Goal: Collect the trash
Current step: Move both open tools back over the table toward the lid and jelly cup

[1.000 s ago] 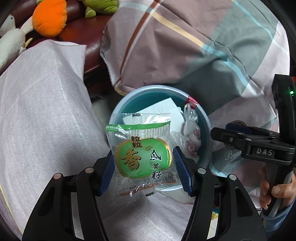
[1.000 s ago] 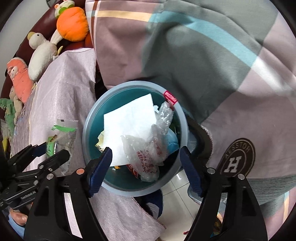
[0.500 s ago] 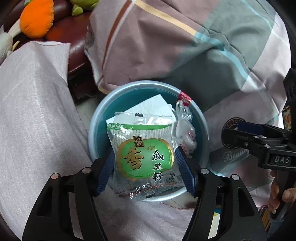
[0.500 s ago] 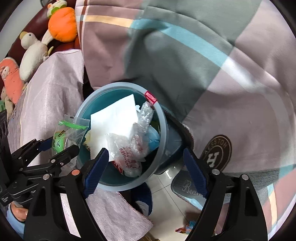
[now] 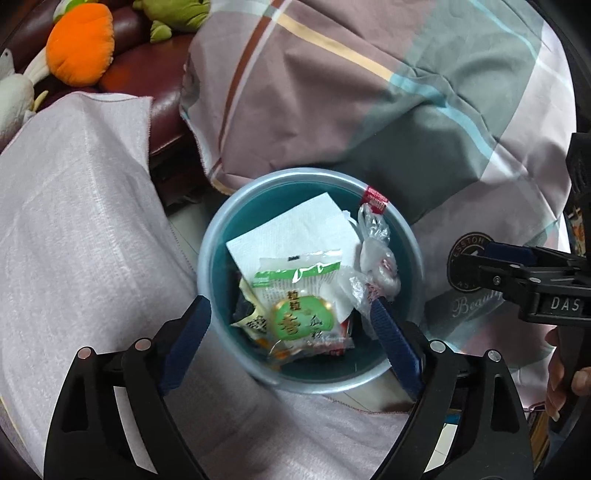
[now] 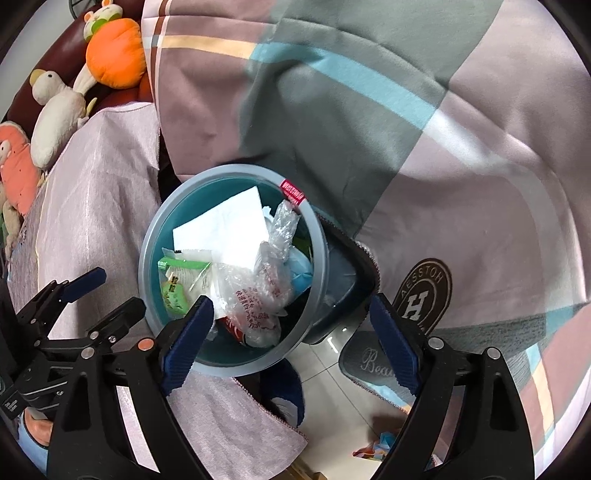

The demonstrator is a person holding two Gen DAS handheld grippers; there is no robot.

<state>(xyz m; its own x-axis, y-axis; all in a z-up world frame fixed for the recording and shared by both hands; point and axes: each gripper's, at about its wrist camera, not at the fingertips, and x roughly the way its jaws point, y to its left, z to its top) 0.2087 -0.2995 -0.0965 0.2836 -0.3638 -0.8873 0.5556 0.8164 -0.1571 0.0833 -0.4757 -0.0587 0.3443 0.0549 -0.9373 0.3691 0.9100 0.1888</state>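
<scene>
Below both of my grippers stood a round blue bin (image 5: 218,291), set on pale floor tile (image 6: 332,373) between a pinkish woven cloth (image 5: 81,229) on one side and a large plaid blanket (image 5: 369,92) in mauve, grey-green and light blue on the other. A dark red leather sofa (image 5: 147,74) lay behind, carrying an orange plush toy (image 5: 79,55), a white plush duck (image 6: 55,118) and a green plush (image 5: 166,14). A mat with a round logo (image 6: 424,295) lay on the floor beside the bin.

My left gripper (image 5: 291,347) hung over the bin with its jaws spread wide; they had just been opening, and nothing was between them. The green snack packet (image 5: 299,306) lay loose inside the bin on top of the other rubbish, clear of both blue pads (image 5: 188,339). Under and beside it I noted a white paper sheet (image 5: 295,229) and a crumpled clear plastic bag (image 5: 376,266) with red print.

My right gripper (image 6: 291,339) was likewise spread, its jaws having just been opening, empty, and poised above the near rim of the bin.

A dark container (image 6: 343,280) sat partly hidden behind the bin; I could not tell what it was. Small coloured scraps (image 6: 376,446) on the floor were too blurred to identify. My right hand (image 5: 565,376) was cut off at the frame edge.
</scene>
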